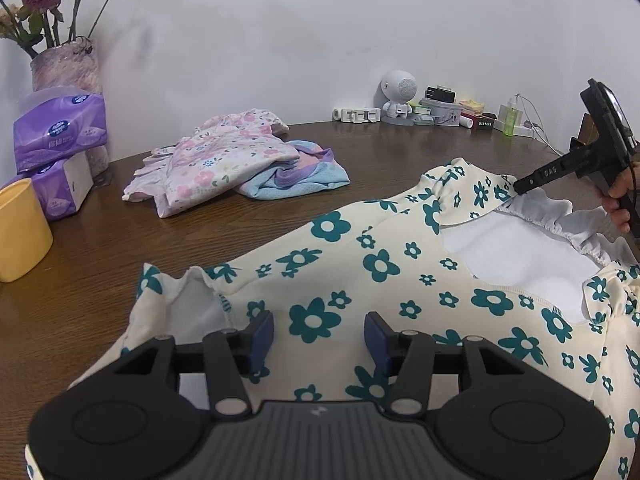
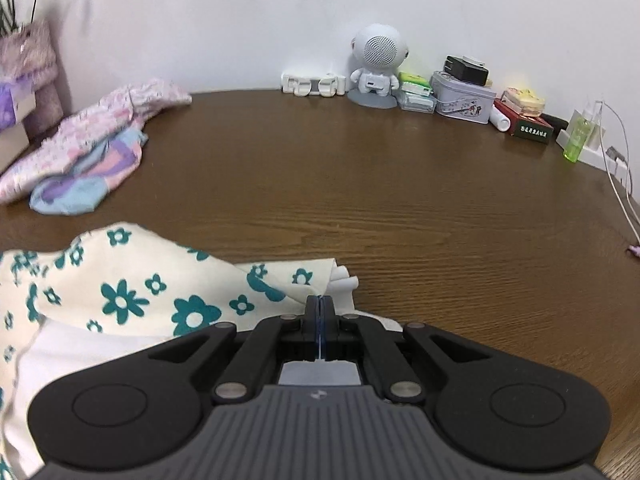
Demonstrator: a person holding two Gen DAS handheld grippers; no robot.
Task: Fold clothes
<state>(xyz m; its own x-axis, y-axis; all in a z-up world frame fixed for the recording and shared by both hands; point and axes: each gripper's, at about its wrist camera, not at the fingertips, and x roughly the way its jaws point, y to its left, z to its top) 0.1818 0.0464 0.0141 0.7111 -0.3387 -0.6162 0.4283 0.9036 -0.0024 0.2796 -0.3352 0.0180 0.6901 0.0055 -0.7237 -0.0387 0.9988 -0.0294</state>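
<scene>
Dark wood-grain table [image 2: 400, 200]; cream garment with teal flowers [image 1: 400, 280] spread at near edge; pink floral clothes pile [image 1: 212, 160] over blue-purple piece [image 1: 296, 180]; yellow cup [image 1: 20, 232], tissue packs [image 1: 60, 136], vase [image 1: 68, 64] at left; robot-shaped speaker [image 2: 376, 68], tin box [image 2: 464, 100], green bottle [image 2: 576, 140] along the wall.

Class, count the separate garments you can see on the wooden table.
3: the cream garment with teal flowers nearest, under both grippers; the pink floral garment far left; the blue and purple garment partly under it. More may be hidden beneath that pile.
</scene>
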